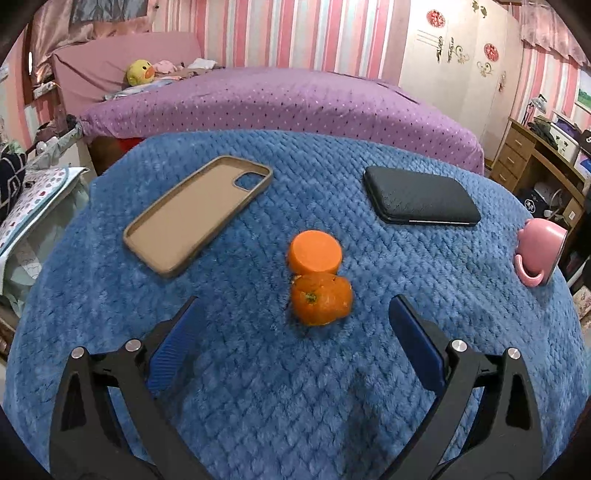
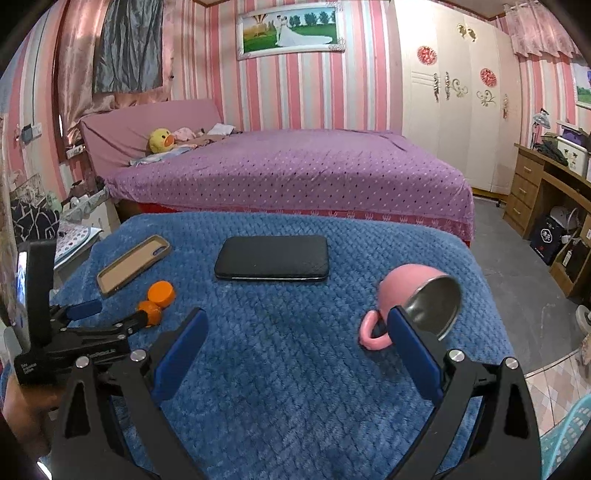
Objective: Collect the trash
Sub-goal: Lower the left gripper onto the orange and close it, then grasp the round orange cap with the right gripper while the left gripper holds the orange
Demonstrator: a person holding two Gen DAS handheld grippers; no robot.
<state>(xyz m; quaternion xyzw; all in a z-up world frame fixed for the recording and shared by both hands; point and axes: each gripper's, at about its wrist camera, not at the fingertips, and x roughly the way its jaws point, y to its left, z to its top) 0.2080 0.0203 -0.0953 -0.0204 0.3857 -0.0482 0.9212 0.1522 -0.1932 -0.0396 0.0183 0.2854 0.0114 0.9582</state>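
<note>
My left claw (image 1: 295, 325) is spread wide just near of the orange peel (image 1: 320, 300); my right claw (image 2: 295, 332) is spread wide too, holding nothing

Pink-and-white striped wallpaper (image 2: 317, 92) covers the bedroom walls, with a framed wedding picture (image 2: 291, 29) hung above the bed (image 2: 295, 166). The bed wears a purple dotted cover, and a yellow duck plush (image 2: 160, 140) lies by the pink headboard (image 2: 147, 125). A cream wardrobe (image 2: 458, 96) with floral decals fills the right wall, beside a wooden desk with drawers (image 2: 535, 192). Grey floor (image 2: 509, 258) runs between them. Pink curtains (image 2: 77, 74) hang at left.
</note>
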